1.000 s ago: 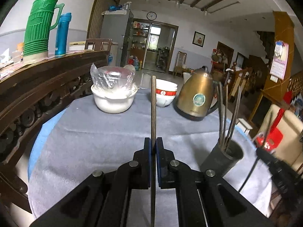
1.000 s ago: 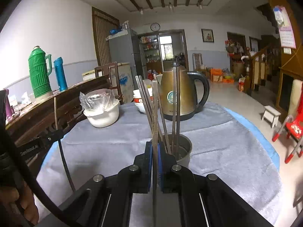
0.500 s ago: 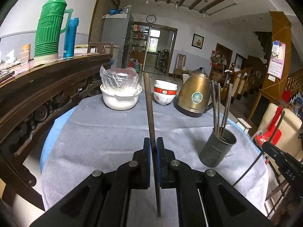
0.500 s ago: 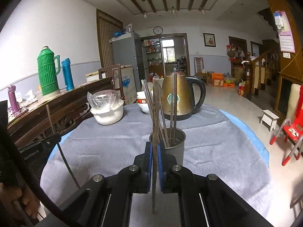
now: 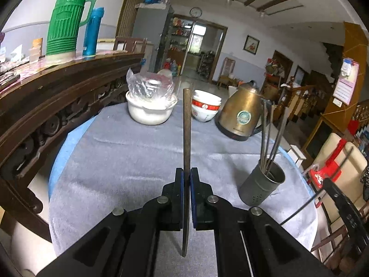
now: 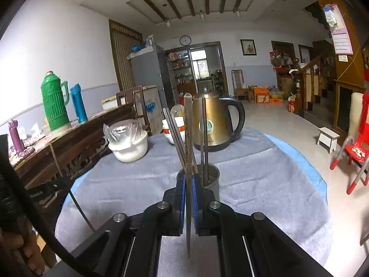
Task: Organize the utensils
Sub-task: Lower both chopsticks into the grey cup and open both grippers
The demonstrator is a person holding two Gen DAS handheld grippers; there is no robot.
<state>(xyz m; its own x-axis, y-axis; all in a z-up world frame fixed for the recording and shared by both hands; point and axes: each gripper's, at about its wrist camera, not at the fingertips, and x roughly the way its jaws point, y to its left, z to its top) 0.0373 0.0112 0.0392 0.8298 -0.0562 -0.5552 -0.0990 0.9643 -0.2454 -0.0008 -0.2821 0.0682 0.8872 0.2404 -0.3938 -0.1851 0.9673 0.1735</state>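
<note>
While each gripper, left [image 5: 186,180] and right [image 6: 188,184], pinches one thin brown chopstick [image 5: 186,133] upright, more sticks stand in the round metal cup [image 5: 261,188] on the fuzzy gray cloth [image 5: 129,157].

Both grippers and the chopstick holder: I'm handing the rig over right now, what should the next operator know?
Left gripper: jaws shut on one chopstick, upright above the grey cloth.
Right gripper: jaws shut on another chopstick, just in front of the metal holder.
Done: several chopsticks already stand in the holder, near the brass kettle.
Left: drop both held chopsticks into the holder.
</note>
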